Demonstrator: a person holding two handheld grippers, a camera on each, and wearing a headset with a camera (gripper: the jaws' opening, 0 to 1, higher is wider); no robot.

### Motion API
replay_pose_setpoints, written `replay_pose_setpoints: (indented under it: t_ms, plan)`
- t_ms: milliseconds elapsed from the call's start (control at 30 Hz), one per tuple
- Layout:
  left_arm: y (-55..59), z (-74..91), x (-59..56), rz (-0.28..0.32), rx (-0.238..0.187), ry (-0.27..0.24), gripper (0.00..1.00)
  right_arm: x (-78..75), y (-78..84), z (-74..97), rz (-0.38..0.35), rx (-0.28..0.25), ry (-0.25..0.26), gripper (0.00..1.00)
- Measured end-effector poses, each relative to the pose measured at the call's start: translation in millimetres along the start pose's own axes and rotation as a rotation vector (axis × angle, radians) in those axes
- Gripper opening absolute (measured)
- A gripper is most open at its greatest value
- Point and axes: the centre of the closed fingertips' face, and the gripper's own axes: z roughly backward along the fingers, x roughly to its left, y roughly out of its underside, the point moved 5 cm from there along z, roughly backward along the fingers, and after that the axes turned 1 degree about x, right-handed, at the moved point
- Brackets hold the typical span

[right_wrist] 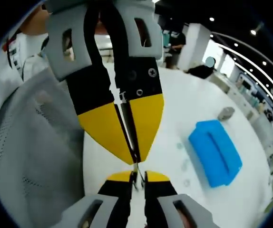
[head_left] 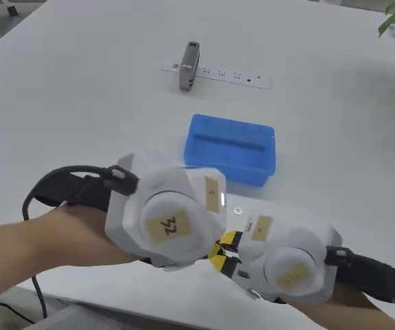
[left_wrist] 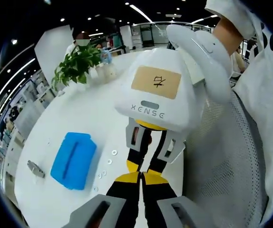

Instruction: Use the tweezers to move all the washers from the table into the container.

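"Both pairs of jaws were clenched?"

"So it looked. The left gripper and the right gripper met tip to tip over the near edge of the table. A thin steel strip, which I took for the tweezers, ran from between the left jaws down into the right ones. Which pair truly carried it, I could not tell."

"Where were the washers?"

"On the table. 1 lay just on the near side of the container, between it and the grippers. The left gripper view showed about 5 scattered beside its blue wall."

"How should the handover have gone?"

"1 gripper should have let go only once the other held the tweezers firmly by the shank, with the prongs free and pointing outward. After that, a light squeeze, just enough to close the prongs on 1 rim. Flat rings would likely skid on so smooth a top, so a steep, slow approach seemed wise."
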Motion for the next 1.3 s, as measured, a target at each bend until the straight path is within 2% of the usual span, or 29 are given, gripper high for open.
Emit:
replay_pose_setpoints:
  t_ms: [133,200,267,333,367,433,467,500,567,600,667,700,800,867,900,933,967,1100,1167,1233,1300]
  plan:
    - [1.0,1.3,0.4,0.032,-0.017,-0.03,0.0,0.8,-4.1,-2.4,-0.021,-0.008,-0.011,0.04]
    - [5.6,1.3,3.7,0.057,-0.065,-0.119,0.0,0.2,-4.8,-2.6,-0.027,-0.019,-0.002,0.04]
    - [12.9,1.7,2.9,0.135,-0.081,-0.153,0.02,-0.9,-6.5,-3.1,-0.059,-0.029,-0.007,0.03]
    - [19.5,4.6,2.7,0.263,-0.128,-0.189,0.12,-3.0,-9.9,-1.5,-0.075,-0.042,-0.002,0.03]
    - [22.9,8.9,3.1,0.326,-0.165,-0.218,0.17,-4.7,-11.8,0.2,-0.086,-0.049,0.002,0.03]
    - [28.3,15.9,3.9,0.4,-0.213,-0.271,0.22,-10.2,-13.7,0.4,-0.119,-0.064,0.014,0.03]
    - [33.9,21.2,5.2,0.436,-0.232,-0.327,0.26,-12.7,-14.5,0.4,-0.139,-0.074,0.018,0.03]
    - [38.1,24.5,5.7,0.454,-0.238,-0.364,0.33,-15.3,-15.2,0.4,-0.159,-0.084,0.023,0.03]
    - [50.1,32.3,4.0,0.477,-0.22,-0.438,0.43,-23.2,-17.3,0.4,-0.2,-0.11,0.035,0.03]
    - [56.4,36.4,3.8,0.491,-0.218,-0.49,0.48,-29.3,-18.8,0.6,-0.211,-0.126,0.049,0.03]
    - [65.9,39.6,0.3,0.537,-0.19,-0.53,0.55,-37.8,-22.8,1.1,-0.235,-0.158,0.066,0.03]
    - [71.2,41.0,-1.1,0.583,-0.188,-0.558,0.62,-43.6,-25.6,0.7,-0.263,-0.176,0.071,0.03]
    - [78.3,38.2,-6.5,0.677,-0.207,-0.557,0.74,-59.1,-31.0,-2.9,-0.319,-0.217,0.082,0.03]
    - [78.9,36.0,-7.4,0.674,-0.214,-0.572,0.75,-67.0,-32.6,-5.5,-0.315,-0.218,0.093,0.03]
    - [79.1,34.6,-7.4,0.671,-0.198,-0.589,0.78,-75.4,-35.5,-7.7,-0.323,-0.238,0.116,0.03]
    - [80.3,35.5,-6.2,0.655,-0.177,-0.614,0.81,-78.4,-36.6,-9.1,-0.329,-0.239,0.116,0.03]
    - [80.4,35.6,-5.3,0.644,-0.176,-0.627,0.82,-82.7,-38.3,-11.6,-0.336,-0.241,0.119,0.03]
    - [85.4,34.5,-1.3,0.669,-0.184,-0.664,0.81,-91.0,-43.9,-18.8,-0.342,-0.262,0.126,0.03]
    - [88.4,37.2,-0.9,0.676,-0.166,-0.677,0.79,-92.5,-47.0,-21.7,-0.356,-0.275,0.116,0.04]
    - [90.0,41.3,0.9,0.698,-0.194,-0.694,0.78,-91.8,-49.5,-27.9,-0.397,-0.288,0.086,0.04]
    - [93.4,42.3,2.3,0.715,-0.185,-0.706,0.78,-93.3,-49.3,-33.3,-0.395,-0.284,0.087,0.04]
